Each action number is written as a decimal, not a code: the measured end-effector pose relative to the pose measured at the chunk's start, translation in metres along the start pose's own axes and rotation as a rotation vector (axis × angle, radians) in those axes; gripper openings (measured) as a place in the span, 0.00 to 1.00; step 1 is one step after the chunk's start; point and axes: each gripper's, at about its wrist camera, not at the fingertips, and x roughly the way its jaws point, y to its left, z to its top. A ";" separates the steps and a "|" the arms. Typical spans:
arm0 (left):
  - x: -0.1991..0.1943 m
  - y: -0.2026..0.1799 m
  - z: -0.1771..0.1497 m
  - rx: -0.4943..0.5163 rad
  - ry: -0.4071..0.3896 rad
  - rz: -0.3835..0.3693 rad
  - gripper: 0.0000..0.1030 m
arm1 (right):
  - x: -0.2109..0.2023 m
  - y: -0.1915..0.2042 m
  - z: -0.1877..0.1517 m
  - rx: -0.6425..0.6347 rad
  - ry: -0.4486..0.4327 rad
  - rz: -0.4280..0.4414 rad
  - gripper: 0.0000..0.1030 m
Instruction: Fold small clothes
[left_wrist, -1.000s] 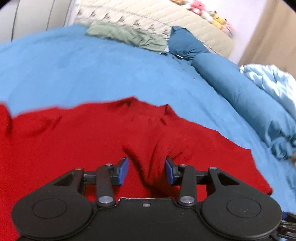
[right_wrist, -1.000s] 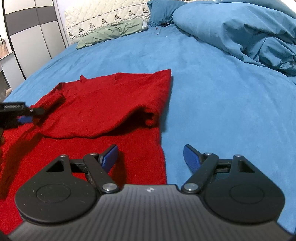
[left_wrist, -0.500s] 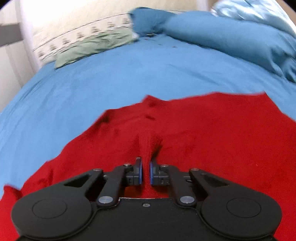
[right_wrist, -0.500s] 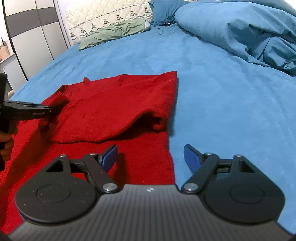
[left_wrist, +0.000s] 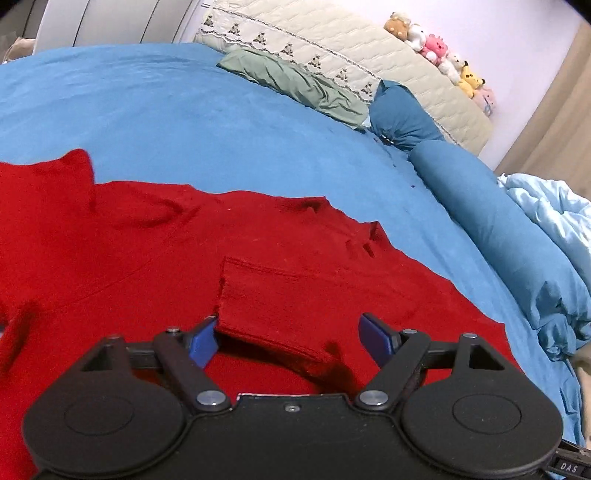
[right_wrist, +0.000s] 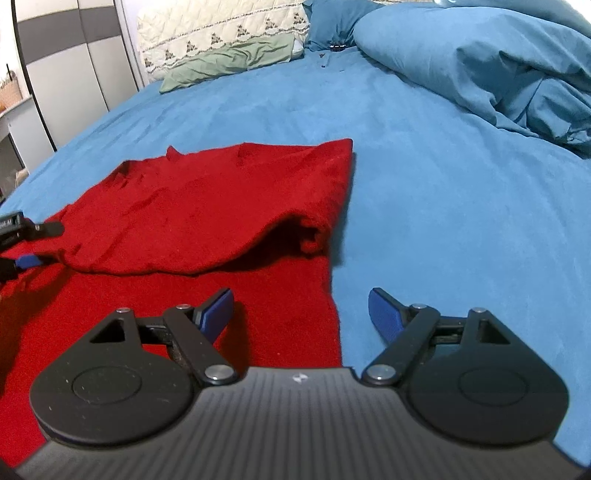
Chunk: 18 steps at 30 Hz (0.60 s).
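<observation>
1. Right at our left gripper (left_wrist: 288, 334), the big change: half a second ago the jaws were pinched on a ridge of the red sweater (left_wrist: 155, 266), and now they stand wide apart with nothing between them. The sleeve cuff (left_wrist: 266, 299) they carried in lies flat on the body of the garment, just ahead of the blue pads.

2. We read that as the sleeve fold set down and let go, so one step of the fold looks done.

3. Over at our right gripper (right_wrist: 301, 308), the jaws are spread too, as they were a second ago, hovering over the sweater's right edge (right_wrist: 330, 295) where red meets the blue bedsheet (right_wrist: 424, 206). The left pad is above cloth, the right pad above bare sheet.

4. A little farther, the folded-over layer (right_wrist: 229, 206) sags open at its near corner and looks loose. We judge that it needs smoothing.

5. The left gripper shows at the far left of the right view, low over the sweater.

6. Beyond, open sheet all around the garment gives us room to swing.

7. Farthest off, the heaped duvet (right_wrist: 498, 66) on the right and the green pillow (right_wrist: 229, 62) at the headboard sit well apart from the work.
</observation>
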 end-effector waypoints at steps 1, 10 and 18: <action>0.002 -0.004 0.002 0.009 0.002 0.001 0.70 | 0.001 0.000 0.000 -0.006 0.001 -0.007 0.93; -0.027 -0.019 0.032 0.096 -0.147 0.085 0.04 | 0.025 0.008 0.005 -0.094 -0.039 -0.129 0.93; -0.047 0.023 0.042 0.137 -0.240 0.224 0.04 | 0.052 0.023 0.025 -0.160 -0.019 -0.197 0.92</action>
